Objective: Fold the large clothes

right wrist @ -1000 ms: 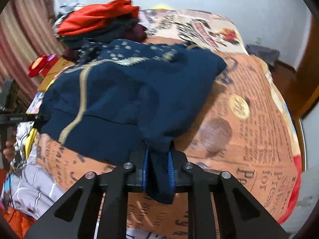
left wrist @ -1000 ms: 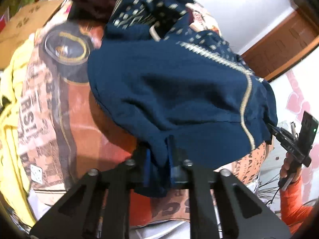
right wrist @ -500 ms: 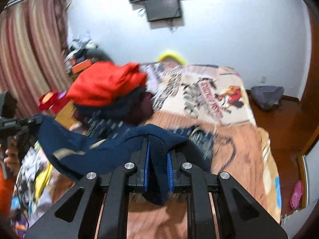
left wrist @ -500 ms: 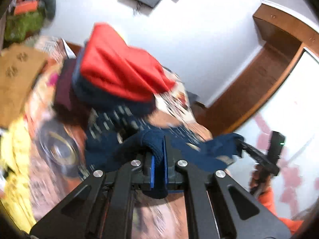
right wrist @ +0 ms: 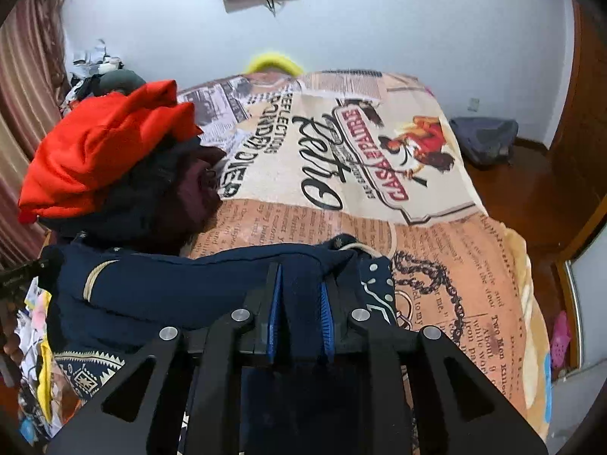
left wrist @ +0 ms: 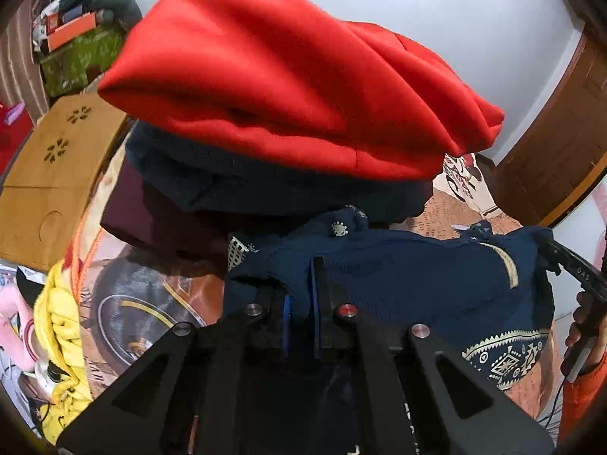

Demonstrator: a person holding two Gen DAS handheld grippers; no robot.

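Note:
A navy blue garment (left wrist: 425, 280) with gold trim hangs stretched between my two grippers above the bed; it also shows in the right wrist view (right wrist: 182, 288). My left gripper (left wrist: 301, 303) is shut on one edge of it. My right gripper (right wrist: 299, 311) is shut on the other edge; it also shows at the right of the left wrist view (left wrist: 569, 265). The garment's lower patterned hem (left wrist: 504, 356) droops toward the bedspread.
A pile of folded clothes topped by a red garment (left wrist: 288, 76) sits on the bed just beyond the navy one, also in the right wrist view (right wrist: 98, 151). The printed bedspread (right wrist: 379, 174) stretches right. A cardboard box (left wrist: 49, 174) and yellow cloth (left wrist: 60, 326) lie left.
Both grippers lifted the navy garment off the bed and carried its held edge forward toward the red-topped pile; the views tilted up from the bedspread to the room.

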